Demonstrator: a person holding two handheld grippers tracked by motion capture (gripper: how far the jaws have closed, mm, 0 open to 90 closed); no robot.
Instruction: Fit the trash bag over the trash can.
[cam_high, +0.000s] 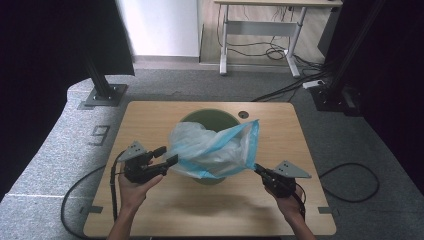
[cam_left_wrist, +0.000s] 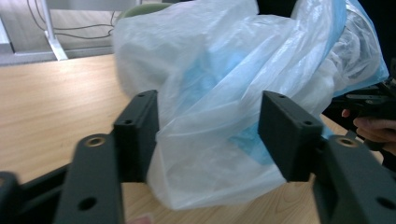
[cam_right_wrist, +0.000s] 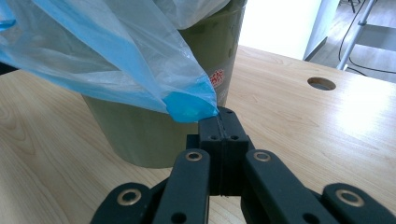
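High view overhead — gripper views close, sharing the bag (cam_high: 215, 147).

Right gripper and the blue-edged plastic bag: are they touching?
Touching. In the right gripper view the right gripper has its jaws closed flat together on the blue corner of the plastic bag, with no gap.

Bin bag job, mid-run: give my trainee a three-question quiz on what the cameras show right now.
1. True or false: the right gripper is shut on a corner of the blue plastic bag.
2. How do the left gripper's jaws stand? A) clamped on the bag B) apart, with bag film between them C) shut on nothing
3. What does the bag drape over, and what does that stand on?

Key:
1. True; the jaws meet on the blue corner.
2. B; no pad visibly presses the film.
3. A green bin standing on the wooden table.
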